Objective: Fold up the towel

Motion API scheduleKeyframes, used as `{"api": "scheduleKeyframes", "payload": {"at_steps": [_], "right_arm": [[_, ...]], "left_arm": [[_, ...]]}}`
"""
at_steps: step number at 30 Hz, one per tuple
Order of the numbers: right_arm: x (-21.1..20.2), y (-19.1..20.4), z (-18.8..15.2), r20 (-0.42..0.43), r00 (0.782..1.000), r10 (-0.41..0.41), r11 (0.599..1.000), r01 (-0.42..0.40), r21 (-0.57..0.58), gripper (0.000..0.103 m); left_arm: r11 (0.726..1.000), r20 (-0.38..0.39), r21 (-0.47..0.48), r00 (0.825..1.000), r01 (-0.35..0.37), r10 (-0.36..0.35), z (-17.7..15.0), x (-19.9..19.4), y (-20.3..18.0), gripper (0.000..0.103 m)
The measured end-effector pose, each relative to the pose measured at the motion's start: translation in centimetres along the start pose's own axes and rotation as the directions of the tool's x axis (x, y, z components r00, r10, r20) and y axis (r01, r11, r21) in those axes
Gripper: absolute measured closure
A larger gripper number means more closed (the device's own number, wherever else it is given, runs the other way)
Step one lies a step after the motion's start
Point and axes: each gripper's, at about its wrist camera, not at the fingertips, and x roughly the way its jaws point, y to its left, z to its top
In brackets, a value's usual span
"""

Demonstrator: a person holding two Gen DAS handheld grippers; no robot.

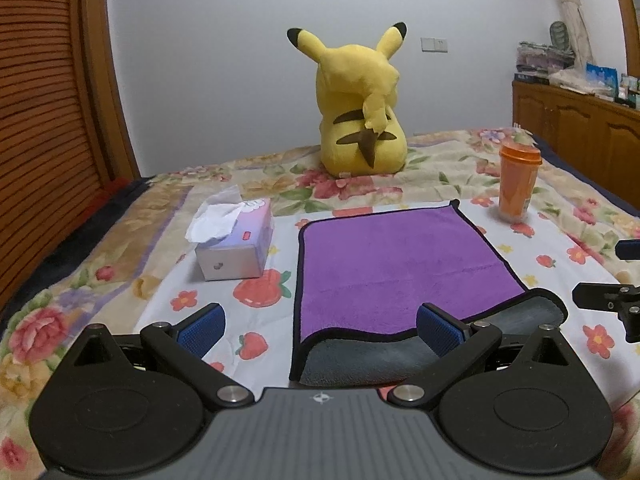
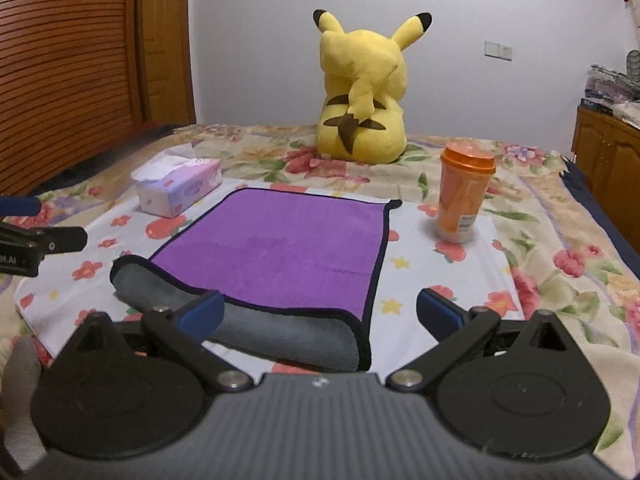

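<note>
A purple towel (image 1: 396,264) with a black hem lies on the flowered bed sheet (image 1: 132,288). Its near edge is rolled over and shows the grey underside (image 1: 360,360). It also shows in the right wrist view (image 2: 280,248), grey fold (image 2: 288,336) nearest me. My left gripper (image 1: 320,330) is open and empty, just short of the towel's near left corner. My right gripper (image 2: 318,312) is open and empty, over the towel's near right corner. Each gripper's tip shows at the edge of the other's view (image 1: 616,304) (image 2: 36,240).
A tissue box (image 1: 236,240) (image 2: 176,192) stands left of the towel. An orange cup with a lid (image 1: 518,178) (image 2: 462,192) stands at its far right. A yellow plush toy (image 1: 360,112) (image 2: 364,96) sits behind. A wooden headboard (image 1: 44,120) is on the left, a cabinet (image 1: 580,128) on the right.
</note>
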Motion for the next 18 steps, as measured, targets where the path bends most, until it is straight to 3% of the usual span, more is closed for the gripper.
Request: {"api": "scheduleKeyframes", "payload": {"at_steps": [3, 6, 14, 18], "right_arm": [[0.7, 0.0, 0.2, -0.014, 1.000, 0.012, 1.000, -0.012, -0.008, 0.003], [1.5, -0.1, 0.3, -0.040, 0.999, 0.032, 0.999, -0.033, -0.013, 0.013], [3.1, -0.3, 0.4, -0.086, 0.995, 0.058, 0.998, -0.061, -0.023, 0.013], [4.1, -0.7, 0.5, -0.110, 0.992, 0.067, 0.997, -0.070, -0.021, 0.014]], "left_arm": [[1.000, -0.009, -0.011, 1.000, 0.022, -0.022, 0.2, 0.8, 0.4, 0.000], [1.000, -0.016, 0.000, 1.000, 0.026, -0.026, 0.3, 1.7, 0.6, 0.000], [0.998, -0.053, 0.034, 0.997, 0.052, -0.050, 0.2, 3.8, 1.3, 0.000], [0.997, -0.081, 0.046, 0.995, 0.057, -0.053, 0.2, 5.0, 1.4, 0.006]]}}
